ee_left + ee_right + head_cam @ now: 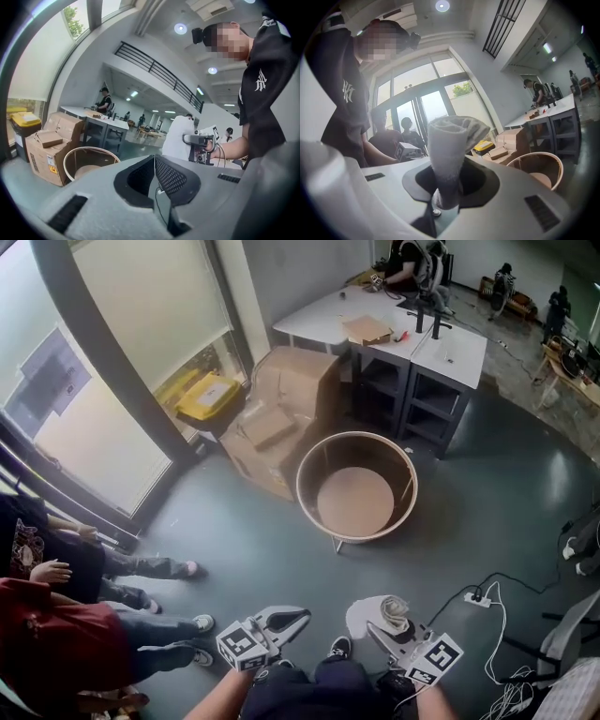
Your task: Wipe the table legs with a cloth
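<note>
We see the white cloth point(449, 140) rolled upright, its base clamped between our right gripper's point(445, 199) jaws, well apart from the round table point(328, 457). Our left gripper point(154, 161) sits closed, holding nothing.

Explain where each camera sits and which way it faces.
Head view: on the person's head, looking steeply down at the table; both arms, left gripper and right gripper show at the bottom.
Left gripper view: on the left gripper, looking along its shut, empty jaws toward the table; the person's torso and right arm show.
Right gripper view: on the right gripper, looking along jaws shut on the cloth; torso and left arm show.
Shared: all three see the table; each gripper view sees the other gripper.
</note>
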Motion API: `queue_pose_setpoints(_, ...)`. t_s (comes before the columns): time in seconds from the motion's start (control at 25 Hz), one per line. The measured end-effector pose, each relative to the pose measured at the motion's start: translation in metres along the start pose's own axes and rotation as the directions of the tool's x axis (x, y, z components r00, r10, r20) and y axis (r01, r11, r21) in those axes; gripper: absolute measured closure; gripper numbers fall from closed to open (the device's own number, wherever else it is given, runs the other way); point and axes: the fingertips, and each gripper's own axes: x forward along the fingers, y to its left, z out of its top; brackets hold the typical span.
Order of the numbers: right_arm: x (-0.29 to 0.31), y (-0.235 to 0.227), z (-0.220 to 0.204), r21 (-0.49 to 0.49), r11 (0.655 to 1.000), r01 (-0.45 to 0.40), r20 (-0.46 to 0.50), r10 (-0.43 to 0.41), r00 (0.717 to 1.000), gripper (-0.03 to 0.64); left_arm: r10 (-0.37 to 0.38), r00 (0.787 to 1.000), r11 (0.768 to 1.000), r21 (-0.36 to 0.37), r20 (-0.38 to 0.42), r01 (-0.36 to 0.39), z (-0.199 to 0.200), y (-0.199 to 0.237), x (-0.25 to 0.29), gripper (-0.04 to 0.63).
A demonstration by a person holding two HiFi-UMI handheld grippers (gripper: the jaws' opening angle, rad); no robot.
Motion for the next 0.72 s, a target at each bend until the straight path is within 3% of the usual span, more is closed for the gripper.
queue_pose_setpoints(0.4, 0.036, -0.029, 0.013, 0.000, 1.000, -0.019, -0.020, 0.019, 1.000, 0.543, -0.001, 1.000, 1.000, -0.013, 0.012, 0.002, 0.017, 0.038, 0.019, 0.588)
queue_pose_setpoints(0.72, 0.043, 0.004, 0.012, 0.006, 0.994, -0.112, -0.032, 0.112, 0.993, 0.543, -0.091, 0.995, 0.996, 0.017, 0.026, 0.091, 0.016, 0.020, 0.005, 0.589)
